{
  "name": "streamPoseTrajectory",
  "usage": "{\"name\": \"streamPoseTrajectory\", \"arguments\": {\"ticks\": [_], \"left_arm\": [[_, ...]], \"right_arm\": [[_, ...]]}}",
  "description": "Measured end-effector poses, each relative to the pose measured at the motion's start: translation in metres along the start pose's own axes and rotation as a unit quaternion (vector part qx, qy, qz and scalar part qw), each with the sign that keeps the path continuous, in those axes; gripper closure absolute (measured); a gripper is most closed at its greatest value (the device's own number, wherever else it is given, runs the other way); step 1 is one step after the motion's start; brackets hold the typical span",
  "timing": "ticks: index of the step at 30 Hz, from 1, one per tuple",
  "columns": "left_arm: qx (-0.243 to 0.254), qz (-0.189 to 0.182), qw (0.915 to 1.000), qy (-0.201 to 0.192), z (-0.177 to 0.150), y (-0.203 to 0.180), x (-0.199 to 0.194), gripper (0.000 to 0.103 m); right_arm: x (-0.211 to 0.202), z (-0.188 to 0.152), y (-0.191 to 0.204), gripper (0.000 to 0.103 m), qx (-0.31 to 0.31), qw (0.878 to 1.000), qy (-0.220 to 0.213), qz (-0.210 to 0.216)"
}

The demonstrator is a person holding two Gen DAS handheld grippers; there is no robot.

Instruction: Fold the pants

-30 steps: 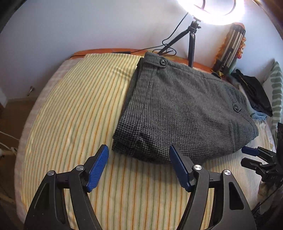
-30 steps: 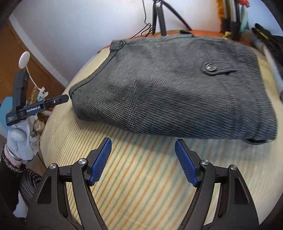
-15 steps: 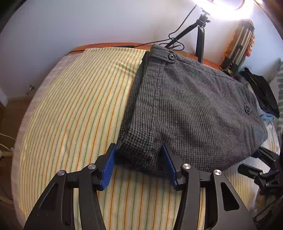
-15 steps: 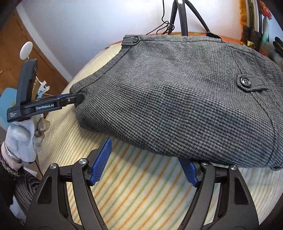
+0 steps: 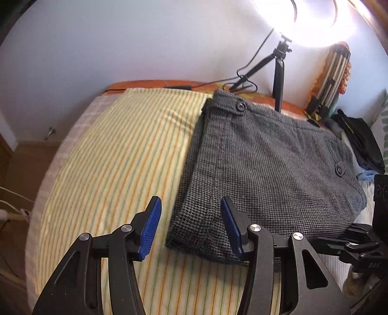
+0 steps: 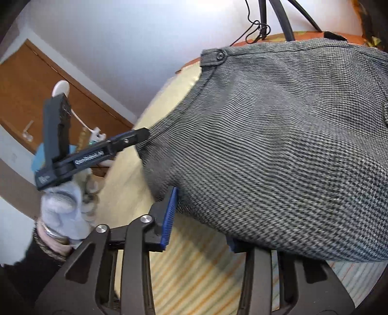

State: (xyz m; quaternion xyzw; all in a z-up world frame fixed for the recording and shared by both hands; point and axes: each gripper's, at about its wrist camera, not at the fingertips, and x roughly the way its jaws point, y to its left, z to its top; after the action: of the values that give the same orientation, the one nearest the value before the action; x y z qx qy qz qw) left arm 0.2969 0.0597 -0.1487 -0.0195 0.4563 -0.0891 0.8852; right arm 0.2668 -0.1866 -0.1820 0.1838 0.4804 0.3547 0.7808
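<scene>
Lying folded on the striped bed (image 5: 116, 169), toward its far edge, the grey pants (image 5: 266, 169) have their near left corner between the blue pads of the left gripper (image 5: 191, 225), whose jaws stand apart around the cloth without pinching it. The right gripper (image 6: 201, 218) straddles the near folded edge, jaws spread, its right pad hidden under the fabric.

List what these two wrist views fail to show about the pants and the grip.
- Right gripper: the pants drape over its right finger in the right wrist view, so closure is unclear.
- Right wrist view: motion blur smears the weave.
- Left wrist view: the left gripper hides the near hem; the ring light is blown out.
</scene>
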Motion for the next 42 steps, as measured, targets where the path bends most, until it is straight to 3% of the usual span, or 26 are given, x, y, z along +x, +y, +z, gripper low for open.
{"name": "streamPoseTrajectory", "arguments": {"ticks": [4,6,10,15,17,19,23,27,31,36,38,42], "left_arm": [[0.000,0.007,0.9999,-0.009,0.001,0.002,-0.005,0.054],[-0.001,0.007,0.9999,-0.013,0.002,0.002,-0.007,0.054],[0.000,0.008,0.9998,-0.016,0.002,0.000,-0.009,0.054],[-0.003,0.002,0.9999,-0.012,0.001,0.004,-0.009,0.054],[-0.003,-0.002,1.0000,-0.007,0.001,0.003,-0.007,0.054],[0.004,-0.005,1.0000,0.000,0.000,0.001,-0.003,0.054],[0.043,0.039,0.9982,0.016,-0.005,-0.006,0.010,0.054],[0.048,0.055,0.9966,0.039,-0.014,-0.003,0.025,0.050],[0.075,0.074,0.9940,0.030,-0.015,-0.010,0.023,0.050],[0.077,0.091,0.9927,0.015,-0.012,-0.011,0.011,0.051],[0.087,0.101,0.9910,-0.004,-0.010,-0.015,0.002,0.051],[0.087,0.033,0.9950,-0.036,-0.009,-0.039,-0.020,0.051]], "right_arm": [[-0.015,0.003,-0.015,0.067,0.093,0.992,-0.006,0.085],[-0.017,0.005,-0.021,0.067,0.120,0.987,-0.017,0.104],[-0.005,0.004,-0.006,0.067,0.073,0.996,-0.008,0.048],[0.018,-0.006,0.005,0.063,0.051,0.999,0.015,0.005],[0.031,-0.009,0.003,0.063,0.069,0.997,0.032,0.007],[0.042,-0.012,0.000,0.080,0.091,0.995,0.048,0.014],[0.041,-0.017,-0.017,0.086,0.176,0.982,0.042,0.048],[0.045,-0.018,-0.012,0.087,0.163,0.985,0.053,0.031],[0.035,-0.018,-0.002,0.080,0.142,0.988,0.053,0.022],[-0.017,-0.033,-0.018,0.051,0.139,0.990,0.004,-0.016],[-0.044,-0.046,-0.035,0.047,0.161,0.986,-0.025,-0.031],[-0.090,-0.064,-0.077,0.046,0.240,0.965,-0.081,-0.067]]}}
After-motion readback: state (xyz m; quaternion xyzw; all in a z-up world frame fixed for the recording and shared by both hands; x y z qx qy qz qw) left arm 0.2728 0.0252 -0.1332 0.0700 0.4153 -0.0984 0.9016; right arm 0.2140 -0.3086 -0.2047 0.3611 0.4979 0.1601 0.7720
